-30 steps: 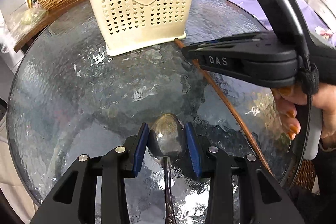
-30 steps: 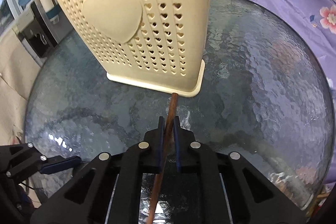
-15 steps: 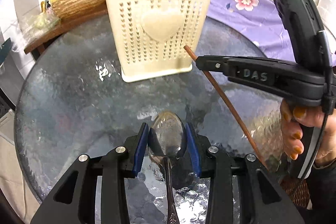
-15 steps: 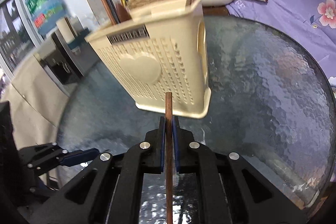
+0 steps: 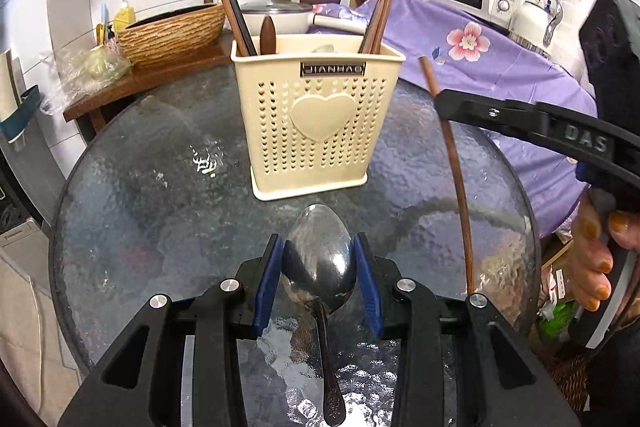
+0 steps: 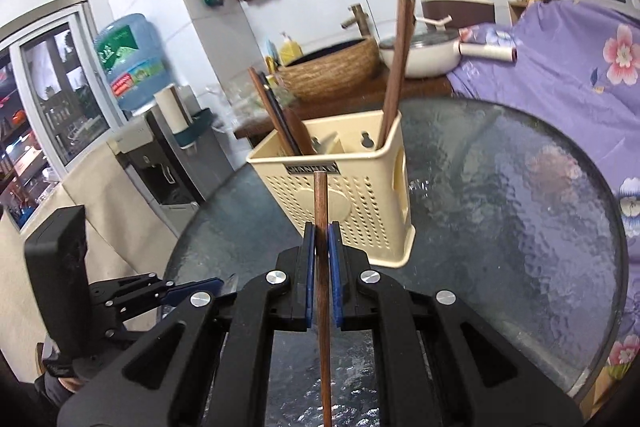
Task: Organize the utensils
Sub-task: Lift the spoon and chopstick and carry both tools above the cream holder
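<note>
We hold metal spoon (image 5: 320,259) in left gripper (image 5: 319,279), blue pads pressing bowl's edges, handle running to bottom of frame. Right gripper (image 6: 322,267) pinched tight on brown chopstick (image 6: 321,227), stick upright at frame centre. Cream utensil holder (image 5: 320,115) stands upper centre on round glass table (image 5: 160,187), chopsticks (image 5: 380,11) and spoons already inside. Both utensils off table.
</note>
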The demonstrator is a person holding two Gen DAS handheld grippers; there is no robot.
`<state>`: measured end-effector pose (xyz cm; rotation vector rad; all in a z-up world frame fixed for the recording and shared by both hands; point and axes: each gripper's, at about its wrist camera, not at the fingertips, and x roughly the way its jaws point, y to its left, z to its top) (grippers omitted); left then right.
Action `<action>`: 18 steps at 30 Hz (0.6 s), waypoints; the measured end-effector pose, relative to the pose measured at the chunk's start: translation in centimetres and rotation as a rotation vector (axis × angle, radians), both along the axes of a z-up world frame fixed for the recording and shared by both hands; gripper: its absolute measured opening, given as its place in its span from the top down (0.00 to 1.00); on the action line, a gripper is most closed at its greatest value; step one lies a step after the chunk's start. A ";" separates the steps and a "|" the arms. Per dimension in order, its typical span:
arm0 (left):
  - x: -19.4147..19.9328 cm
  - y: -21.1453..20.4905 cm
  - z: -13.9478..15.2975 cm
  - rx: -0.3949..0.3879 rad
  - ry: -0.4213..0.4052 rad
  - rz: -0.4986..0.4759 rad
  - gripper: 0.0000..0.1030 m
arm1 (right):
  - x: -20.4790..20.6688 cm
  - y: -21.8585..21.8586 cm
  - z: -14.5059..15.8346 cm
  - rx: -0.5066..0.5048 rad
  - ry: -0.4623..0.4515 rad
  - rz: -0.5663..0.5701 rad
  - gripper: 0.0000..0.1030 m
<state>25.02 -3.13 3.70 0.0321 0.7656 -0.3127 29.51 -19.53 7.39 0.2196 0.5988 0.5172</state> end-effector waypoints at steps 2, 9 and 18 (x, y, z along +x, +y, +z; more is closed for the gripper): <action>-0.2 0.0 0.3 -0.007 -0.010 0.000 0.65 | -0.7 -0.2 0.6 0.004 -0.021 0.007 0.93; -0.9 0.6 1.8 -0.038 -0.055 0.017 0.65 | -1.9 -0.5 1.9 -0.010 -0.059 0.026 0.93; -0.9 0.6 1.8 -0.064 -0.070 0.020 0.65 | -2.9 -0.5 2.7 -0.025 -0.083 0.032 0.93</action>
